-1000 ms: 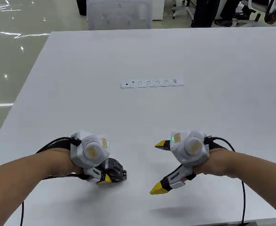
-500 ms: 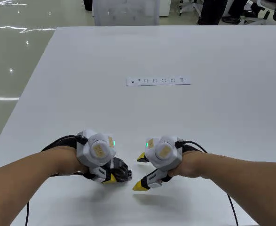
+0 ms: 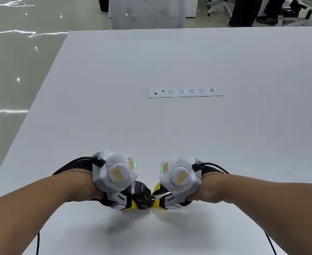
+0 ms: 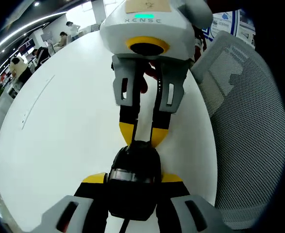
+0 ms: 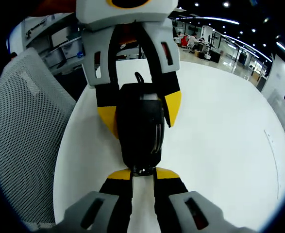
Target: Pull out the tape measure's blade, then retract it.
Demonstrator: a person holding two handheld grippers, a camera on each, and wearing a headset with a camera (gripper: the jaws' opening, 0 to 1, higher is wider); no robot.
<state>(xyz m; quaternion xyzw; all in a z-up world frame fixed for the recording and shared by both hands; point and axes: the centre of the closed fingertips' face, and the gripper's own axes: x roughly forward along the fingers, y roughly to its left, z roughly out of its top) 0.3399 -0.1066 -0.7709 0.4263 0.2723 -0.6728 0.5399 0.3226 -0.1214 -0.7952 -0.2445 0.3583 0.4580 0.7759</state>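
Observation:
A black tape measure [image 3: 142,195] sits low over the white table [image 3: 198,58], close to its near edge. My left gripper [image 3: 128,204] is shut on its body [image 4: 134,182], one yellow tip on each side. Facing it from the right, my right gripper [image 3: 157,197] has its jaws drawn close together at the case's blade end [image 5: 140,169]. In the left gripper view the right gripper's yellow fingertips [image 4: 127,132] touch the front of the case. No blade is seen pulled out.
A white power strip [image 3: 185,92] lies mid-table. A grey mesh chair [image 4: 244,121] stands just off the near edge, also seen as the mesh chair [image 5: 21,121] in the right gripper view. A pale chair back [image 3: 145,13] stands beyond the far edge.
My right gripper has moved left to the tape measure and narrowed its wide-open jaws onto the blade end. The left gripper has kept its hold.

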